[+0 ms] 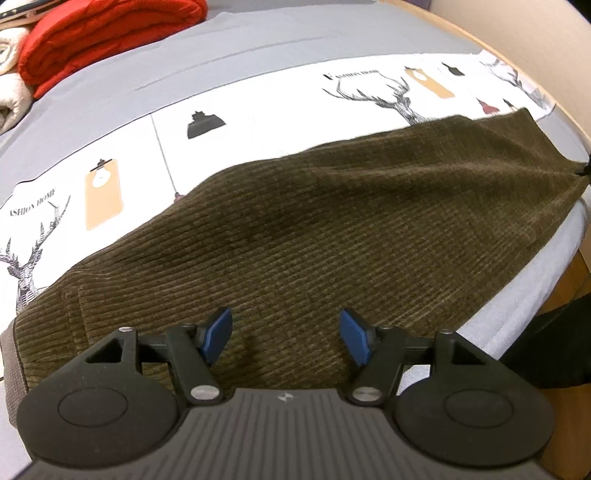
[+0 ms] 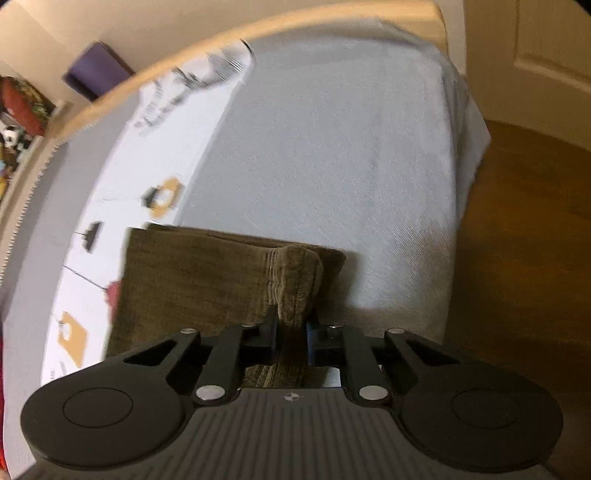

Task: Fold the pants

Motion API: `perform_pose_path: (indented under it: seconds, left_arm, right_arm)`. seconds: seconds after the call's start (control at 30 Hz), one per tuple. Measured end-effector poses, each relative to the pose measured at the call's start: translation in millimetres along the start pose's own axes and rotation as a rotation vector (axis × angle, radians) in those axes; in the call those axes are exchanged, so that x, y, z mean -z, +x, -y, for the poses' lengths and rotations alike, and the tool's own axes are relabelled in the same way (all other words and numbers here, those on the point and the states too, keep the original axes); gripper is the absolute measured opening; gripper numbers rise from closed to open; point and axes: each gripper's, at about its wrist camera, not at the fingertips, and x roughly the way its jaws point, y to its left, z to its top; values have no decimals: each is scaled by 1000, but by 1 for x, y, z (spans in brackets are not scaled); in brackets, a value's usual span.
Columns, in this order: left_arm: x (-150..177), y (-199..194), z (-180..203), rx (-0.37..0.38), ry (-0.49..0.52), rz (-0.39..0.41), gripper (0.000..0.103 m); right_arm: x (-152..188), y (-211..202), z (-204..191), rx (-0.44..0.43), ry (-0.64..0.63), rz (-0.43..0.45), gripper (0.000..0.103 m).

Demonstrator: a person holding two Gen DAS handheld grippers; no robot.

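Observation:
Brown corduroy pants [image 1: 332, 229] lie stretched across the bed, waist end at the lower left of the left wrist view, leg end at the far right. My left gripper [image 1: 286, 336] is open, its blue pads [image 1: 218, 334] hovering just above the cloth near the waist. In the right wrist view my right gripper [image 2: 291, 332] is shut on a bunched fold of the pants [image 2: 207, 280] near the leg end, lifting it slightly off the bed.
The bed has a grey and white sheet [image 1: 258, 92] printed with deer and lamps. A red folded blanket [image 1: 103, 33] and cream towels [image 1: 9, 74] sit at the far left. The bed's right edge [image 2: 461, 184] drops to a wooden floor [image 2: 524, 240].

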Motion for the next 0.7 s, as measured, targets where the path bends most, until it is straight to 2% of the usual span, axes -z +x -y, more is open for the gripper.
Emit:
perform_pose_path:
  seconds: [0.1,0.2,0.27,0.37,0.43,0.53,0.63,0.7]
  left_arm:
    - [1,-7,-6,-5,-25,14,70]
    - [4,-11,-15,-15,-44,23,70]
    - [5,-13,-21,-24,-57,22,70]
    - [6,-16,-32,-37,-85,21,70]
    - [6,-17,-39,-45,-103,17,70]
    - [6,-19,-48,-48,-125,11,70]
    - [5,-23,-53,-43,-138,15,71]
    - [4,-26,-56,-40,-145,23,75]
  right_arm:
    - [12,-34,-25,-68,-97,91,13]
    - [46,-86,-73,-193,-332,234,12]
    - [96,-129,-111,-308,-570,352,12]
    - [186,-171,-150,-502,-892,416,12]
    - [255,-183,-166,-603,-1102,371,12]
    - [342,-176,-176,-689,-1356,194,13]
    - [420,-155,-173,-676,-1669,-37,17]
    - [450,-147,-162,-659,-1793,-129,17]
